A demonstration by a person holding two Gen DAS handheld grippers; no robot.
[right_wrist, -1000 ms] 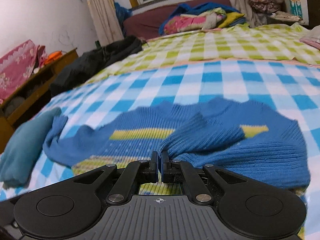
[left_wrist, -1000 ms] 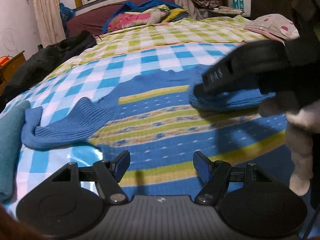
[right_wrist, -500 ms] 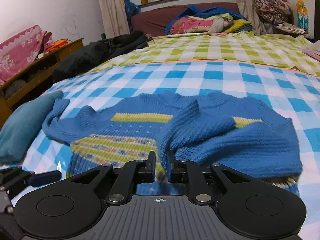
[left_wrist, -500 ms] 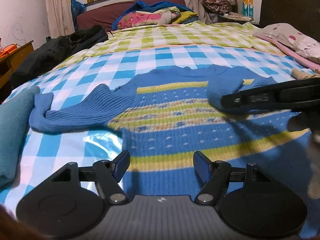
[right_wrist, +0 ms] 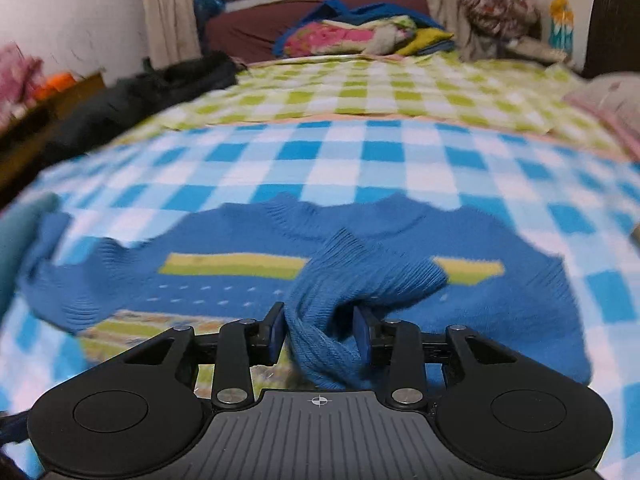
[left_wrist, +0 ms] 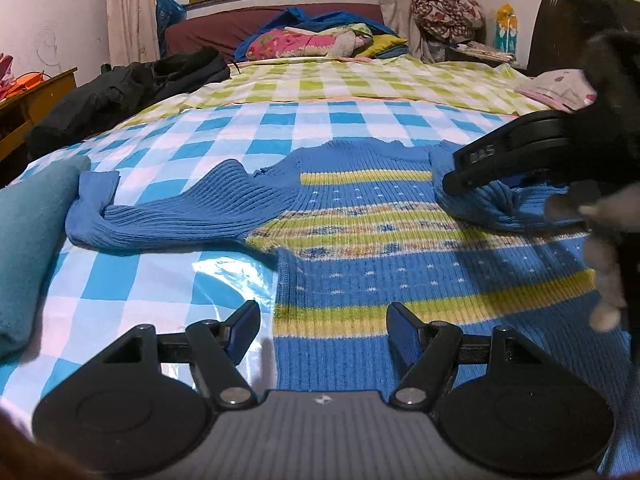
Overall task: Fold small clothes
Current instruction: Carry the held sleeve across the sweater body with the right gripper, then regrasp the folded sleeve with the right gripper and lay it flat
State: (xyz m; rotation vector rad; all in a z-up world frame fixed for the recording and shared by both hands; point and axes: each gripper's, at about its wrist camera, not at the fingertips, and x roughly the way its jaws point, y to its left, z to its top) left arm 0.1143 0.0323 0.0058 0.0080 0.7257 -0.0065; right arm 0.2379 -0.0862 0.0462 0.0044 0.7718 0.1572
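Left gripper [left_wrist: 322,328] first: stands wide apart, with nothing between the fingers. Hovers at 6 o'clock of its own view, just above the hem corner of the blue sweater [left_wrist: 360,272].

Right gripper [right_wrist: 319,332] next: also stands apart, at 6 o'clock of the right view. Has the folded sleeve [right_wrist: 360,280] bunched between the two fingers. Looks loose and not pinched, as far as can be judged.

Then the garment itself: lies flat and face up on the blue checked sheet [left_wrist: 160,280], hem near, collar far. Shows one sleeve laid over the chest toward 12 o'clock. Shows the other sleeve [left_wrist: 180,216] spread out toward 9 o'clock, with the cuff turned up.

About handling: seems soft, ribbed and stretchy, rather light, not slippery. Will probably sag and drag on the sheet if lifted at one point only. Better to take hold at the cuff of the spread sleeve, or at the hem corners with both tools together.

Farther out: a teal cloth [left_wrist: 28,240] at 9 o'clock, a black jacket [left_wrist: 132,88] at 10 o'clock, a green checked sheet [left_wrist: 360,84] and piled bedding [left_wrist: 304,38] at 12 o'clock.

No basket, box or drawer in sight for the folded clothes.
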